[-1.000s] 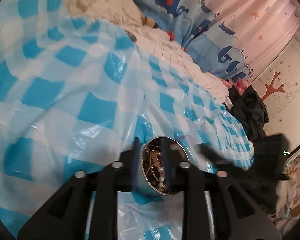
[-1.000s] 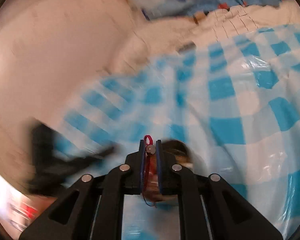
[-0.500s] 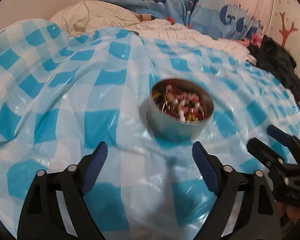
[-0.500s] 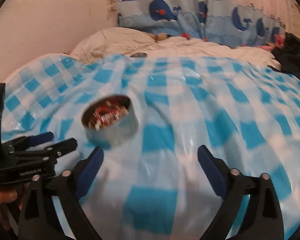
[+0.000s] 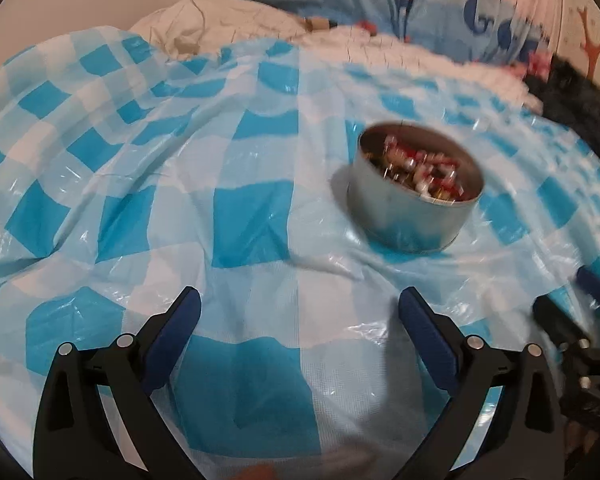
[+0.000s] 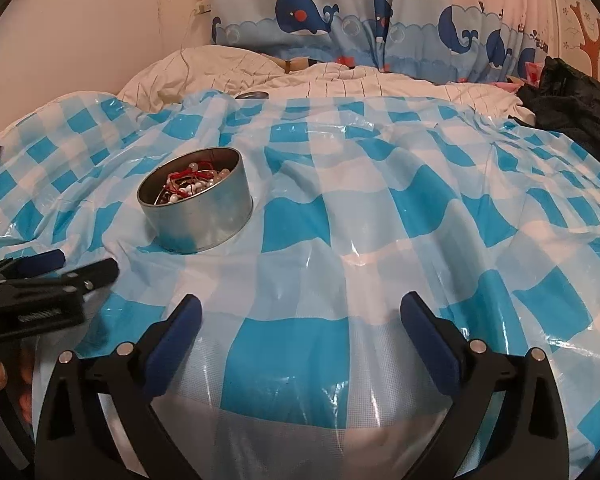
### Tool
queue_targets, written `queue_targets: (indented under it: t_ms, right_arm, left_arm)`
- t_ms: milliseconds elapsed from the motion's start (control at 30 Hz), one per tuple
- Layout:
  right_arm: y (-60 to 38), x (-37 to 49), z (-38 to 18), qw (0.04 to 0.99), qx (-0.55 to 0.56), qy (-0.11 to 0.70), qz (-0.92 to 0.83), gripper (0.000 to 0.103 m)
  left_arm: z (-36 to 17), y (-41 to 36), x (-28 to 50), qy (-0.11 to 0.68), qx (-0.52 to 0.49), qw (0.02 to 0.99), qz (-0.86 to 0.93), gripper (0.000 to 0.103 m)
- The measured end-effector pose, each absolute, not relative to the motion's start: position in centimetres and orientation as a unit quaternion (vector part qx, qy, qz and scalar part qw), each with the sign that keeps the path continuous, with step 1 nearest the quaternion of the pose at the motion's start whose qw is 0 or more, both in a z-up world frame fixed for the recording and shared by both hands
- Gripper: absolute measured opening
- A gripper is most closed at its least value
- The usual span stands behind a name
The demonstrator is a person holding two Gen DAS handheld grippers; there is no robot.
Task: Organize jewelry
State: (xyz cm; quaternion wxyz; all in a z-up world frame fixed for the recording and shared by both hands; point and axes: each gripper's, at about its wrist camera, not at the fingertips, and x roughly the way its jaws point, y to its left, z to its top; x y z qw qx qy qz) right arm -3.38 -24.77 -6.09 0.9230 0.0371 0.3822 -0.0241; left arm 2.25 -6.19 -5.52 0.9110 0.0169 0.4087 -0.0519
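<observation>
A round metal tin [image 5: 414, 204] holding a tangle of red cord and white bead jewelry [image 5: 422, 168] sits on a blue-and-white checked plastic sheet [image 5: 252, 224]. It also shows in the right wrist view [image 6: 198, 210], with the jewelry [image 6: 192, 180] inside. My left gripper [image 5: 300, 324] is open and empty, well short of the tin and to its left. My right gripper [image 6: 300, 320] is open and empty, short of the tin and to its right. The left gripper shows at the left edge of the right wrist view [image 6: 48, 276].
The sheet [image 6: 380, 200] covers a bed. White bedding [image 6: 260, 76] and a whale-print curtain [image 6: 340, 20] lie beyond. A black garment [image 6: 572, 100] lies at the far right. A small round lid-like object [image 6: 252, 96] rests at the sheet's far edge.
A second ago the left gripper held the tin and the right held a red-cord piece over it. Both have opened and pulled back; the tin stands on the sheet with the jewelry inside.
</observation>
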Motion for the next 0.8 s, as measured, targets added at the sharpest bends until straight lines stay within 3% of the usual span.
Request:
queue_targets:
  t_ms: [400,667,800]
  right_arm:
    - [-24.8,-3.5,-6.0,0.925,0.040,0.376,-0.025,0.095]
    - [-24.7,-4.4,-5.8,0.933,0.042,0.355,-0.041,0.095]
    - [-24.7,-4.4,-5.7,0.933,0.042,0.355,-0.041,0.095]
  left_arm:
    - [-3.8,-6.2,0.9,0.354,-0.016,0.930,-0.097,0.095]
    - [-6.4,-8.7,2.4,0.423,0.032,0.896,-0.133,0.095]
    - [-6.6,-8.8,2.4,0.419,0.028,0.899,-0.127,0.095]
